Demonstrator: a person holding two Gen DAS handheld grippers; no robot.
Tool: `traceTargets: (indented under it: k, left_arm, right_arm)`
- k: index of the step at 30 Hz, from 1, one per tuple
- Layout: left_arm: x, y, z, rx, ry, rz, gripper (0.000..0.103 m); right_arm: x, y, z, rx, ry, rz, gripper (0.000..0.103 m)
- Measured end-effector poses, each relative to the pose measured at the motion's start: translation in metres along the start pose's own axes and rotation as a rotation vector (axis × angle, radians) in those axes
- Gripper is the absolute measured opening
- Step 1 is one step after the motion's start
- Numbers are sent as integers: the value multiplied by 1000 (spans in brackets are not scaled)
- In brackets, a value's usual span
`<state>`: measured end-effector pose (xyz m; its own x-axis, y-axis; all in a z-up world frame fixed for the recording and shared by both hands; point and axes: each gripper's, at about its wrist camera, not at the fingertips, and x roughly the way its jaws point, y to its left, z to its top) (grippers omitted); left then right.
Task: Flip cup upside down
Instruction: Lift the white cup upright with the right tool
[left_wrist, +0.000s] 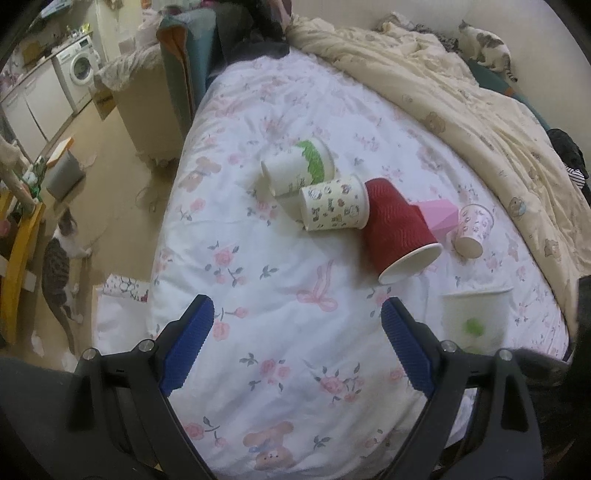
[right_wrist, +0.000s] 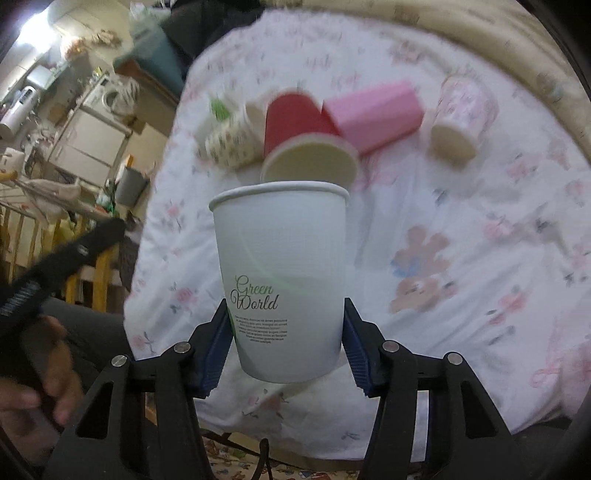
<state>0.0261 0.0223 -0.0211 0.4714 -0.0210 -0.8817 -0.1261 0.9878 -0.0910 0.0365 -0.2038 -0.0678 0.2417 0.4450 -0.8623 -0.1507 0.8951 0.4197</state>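
Observation:
My right gripper (right_wrist: 288, 343) is shut on a white "Green World" paper cup (right_wrist: 282, 273), held upright with its rim up, above the floral bed cover. The same cup shows blurred at the lower right of the left wrist view (left_wrist: 474, 317). My left gripper (left_wrist: 297, 325) is open and empty, hovering over the bed cover (left_wrist: 280, 280) in front of the cups. A red ribbed cup (left_wrist: 397, 229) lies on its side ahead of it, mouth toward me.
Other cups lie on the bed: a white and green one (left_wrist: 299, 166), a patterned one (left_wrist: 334, 203), a pink angular one (left_wrist: 439, 216) and a small pink-patterned one (left_wrist: 472, 229). A cream duvet (left_wrist: 461, 96) is bunched at the right. A cat (left_wrist: 485, 46) sits at the far corner, another cat (left_wrist: 59, 266) on the floor left.

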Motion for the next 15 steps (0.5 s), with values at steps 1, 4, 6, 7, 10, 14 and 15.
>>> traceTargets:
  k: [1, 4, 6, 7, 10, 14, 15]
  left_arm:
    - [-1, -1, 0, 4, -6, 0, 90]
    - [-3, -6, -1, 20, -14, -15, 90]
    - [-2, -9, -2, 29, -11, -29, 90]
    - [-2, -10, -3, 32, -11, -30, 90]
    - [-4, -16, -4, 53, -22, -38, 90]
    - [-9, -21, -3, 61, -57, -44, 90]
    - [-9, -21, -2, 59, -55, -45, 92]
  right_arm:
    - [-8, -1, 1, 0, -16, 3, 58]
    - [-33, -5, 4, -10, -76, 1, 58]
    - [-43, -7, 4, -9, -107, 2, 58]
    - [-47, -10, 4, -7, -123, 3, 58]
    - [-47, -19, 0, 18, -157, 25, 58]
    - [-36, -44, -8, 105, -137, 65, 58]
    - [-36, -45, -8, 108, -136, 63, 58]
